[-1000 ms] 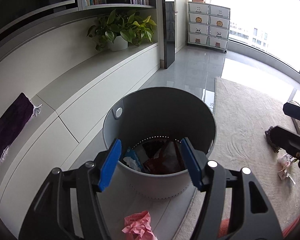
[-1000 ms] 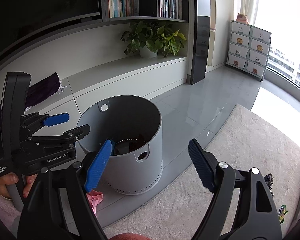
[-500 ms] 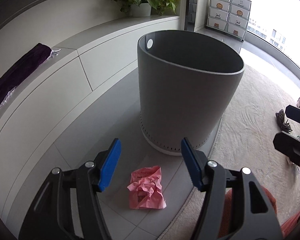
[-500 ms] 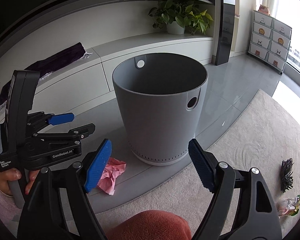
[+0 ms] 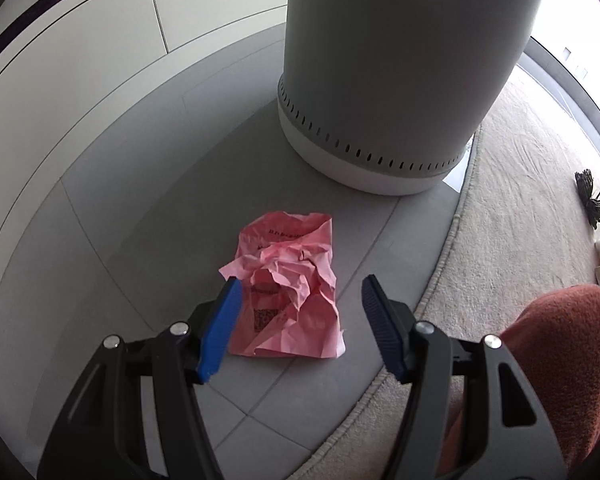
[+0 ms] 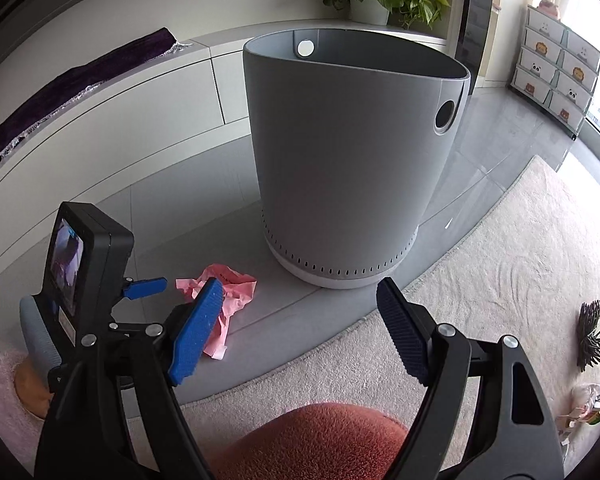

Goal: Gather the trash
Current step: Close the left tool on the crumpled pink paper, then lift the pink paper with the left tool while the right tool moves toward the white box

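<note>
A crumpled pink paper point(image 5: 290, 280) lies on the grey floor tiles in front of the tall grey bin point(image 5: 400, 80). My left gripper point(image 5: 300, 300) is open and hangs low over the paper, its blue pads on either side of the paper's near half, not touching it that I can see. In the right wrist view the pink paper point(image 6: 236, 286) lies left of the bin point(image 6: 352, 160), with the left gripper point(image 6: 148, 286) beside it. My right gripper point(image 6: 300, 308) is open and empty, above the rug edge.
A beige rug point(image 6: 500, 280) lies right of the tiles, with a dark spiky item point(image 6: 590, 334) and a clear wrapper point(image 6: 588, 398) on it. A low white cabinet point(image 6: 100, 128) runs behind, with a purple cloth point(image 6: 60, 88). A rust-red cushion point(image 6: 320, 436) is close below.
Both grippers have dropped from above the bin's rim toward the floor. The left gripper has come down close over the pink paper. Both stay open.
</note>
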Available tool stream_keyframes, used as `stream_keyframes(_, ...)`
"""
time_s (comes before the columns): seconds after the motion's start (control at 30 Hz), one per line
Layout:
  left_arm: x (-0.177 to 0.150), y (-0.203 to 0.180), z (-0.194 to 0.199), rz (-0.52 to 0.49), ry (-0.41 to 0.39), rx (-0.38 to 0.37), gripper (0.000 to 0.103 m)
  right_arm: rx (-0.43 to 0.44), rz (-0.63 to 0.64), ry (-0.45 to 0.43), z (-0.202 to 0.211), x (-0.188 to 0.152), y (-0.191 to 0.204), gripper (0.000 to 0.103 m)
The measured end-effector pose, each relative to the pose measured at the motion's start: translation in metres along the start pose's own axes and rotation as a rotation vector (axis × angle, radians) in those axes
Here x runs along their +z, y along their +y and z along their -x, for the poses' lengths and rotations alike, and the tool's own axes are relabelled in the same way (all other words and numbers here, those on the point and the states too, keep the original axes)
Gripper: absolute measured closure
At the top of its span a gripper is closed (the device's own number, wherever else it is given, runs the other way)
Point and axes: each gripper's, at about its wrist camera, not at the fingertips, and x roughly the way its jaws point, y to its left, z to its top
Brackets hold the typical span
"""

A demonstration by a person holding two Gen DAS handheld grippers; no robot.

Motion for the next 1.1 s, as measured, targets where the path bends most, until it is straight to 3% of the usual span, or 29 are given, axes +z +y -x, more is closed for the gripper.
stream_keyframes(0.3,-0.008,0.004,-0.050,0.018,0.087,-0.011,0.043,0.004,0.014,0.047,-0.028,0.005,0.001,0.027)
stream_keyframes(0.47,-0.010,0.006,-0.072,0.018,0.137,-0.018,0.056,0.018,0.016,0.072,-0.042,0.006,0.002,0.027)
stream_keyframes(0.67,-0.012,0.002,-0.079,-0.009,0.131,-0.004,0.057,0.021,0.037,0.107,-0.050,0.002,-0.003,0.027)
stream_keyframes(0.83,-0.008,0.003,-0.079,0.004,0.129,-0.023,0.063,0.061,0.151,0.169,-0.058,-0.005,0.001,0.027)
stream_keyframes(0.97,-0.012,0.004,-0.073,-0.002,0.121,-0.037,0.078,0.062,0.221,0.204,-0.062,-0.014,0.003,0.027)
stream_keyframes(1.0,-0.012,0.004,-0.071,-0.004,0.114,-0.043,0.087,0.061,0.223,0.207,-0.062,-0.015,0.002,0.027)
stream_keyframes(1.1,-0.011,0.002,-0.063,-0.014,0.101,-0.052,0.090,0.065,0.214,0.207,-0.059,-0.017,0.001,0.027)
